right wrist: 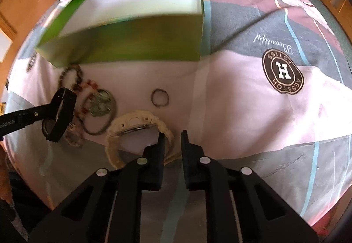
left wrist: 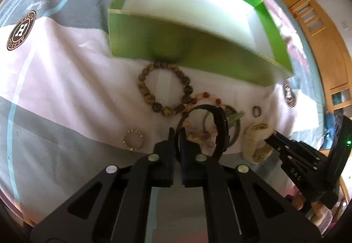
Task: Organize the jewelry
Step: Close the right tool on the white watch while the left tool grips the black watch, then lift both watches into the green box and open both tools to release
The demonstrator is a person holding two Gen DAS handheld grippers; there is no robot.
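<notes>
clamping a black watch (left wrist: 216, 126) in the left gripper (left wrist: 177, 133) jaws, right gripper (right wrist: 172, 136) jaws slightly apart beside cream watch (right wrist: 132, 124)

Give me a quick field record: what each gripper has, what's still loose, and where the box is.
left gripper: shut on black watch, lifted off the bedsheet
right gripper: at cream watch, one finger inside its strap loop; grip unclear
box: green, open, looks empty, behind the jewelry
loose: bead bracelet, gold ring, dark ring, green pendant
</notes>
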